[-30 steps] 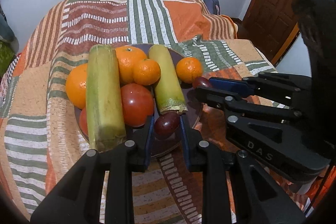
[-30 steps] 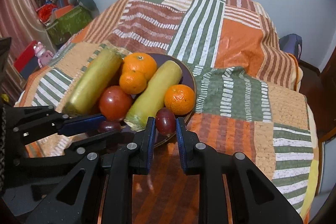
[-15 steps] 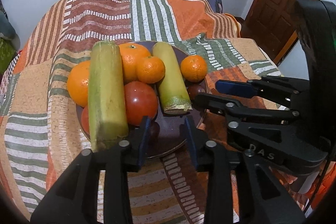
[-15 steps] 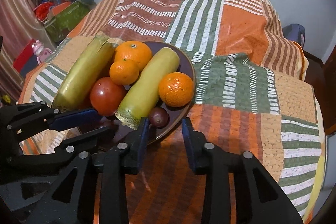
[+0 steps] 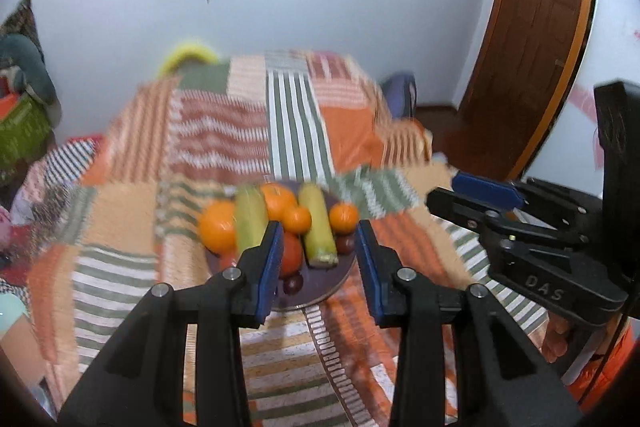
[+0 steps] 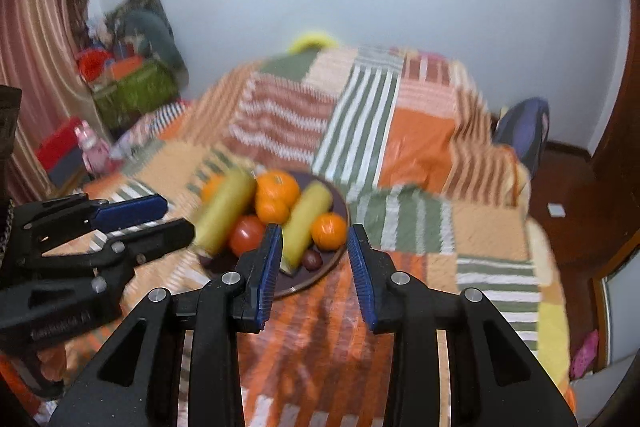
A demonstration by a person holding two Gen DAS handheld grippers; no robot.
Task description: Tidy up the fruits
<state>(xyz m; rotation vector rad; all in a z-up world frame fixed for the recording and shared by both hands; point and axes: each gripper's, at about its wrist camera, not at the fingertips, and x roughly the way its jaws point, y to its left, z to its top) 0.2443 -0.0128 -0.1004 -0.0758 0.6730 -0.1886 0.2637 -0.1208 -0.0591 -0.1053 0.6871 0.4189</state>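
On the patchwork bedspread (image 5: 288, 131) sits the dark round plate (image 5: 340, 281) heaped with fruit, both black two-finger grippers (image 5: 318, 267) (image 6: 314, 263) hanging spread and empty above; a careless nudge might roll the small purple plums (image 6: 312, 259) off.

Evenly lit, fisheye-warped edges; motion blur smears the patchwork cloth (image 5: 296, 131).

The letters "DAS" stand in raised relief on the black body of the right hand-held gripper (image 5: 476, 197); no other text is legible.
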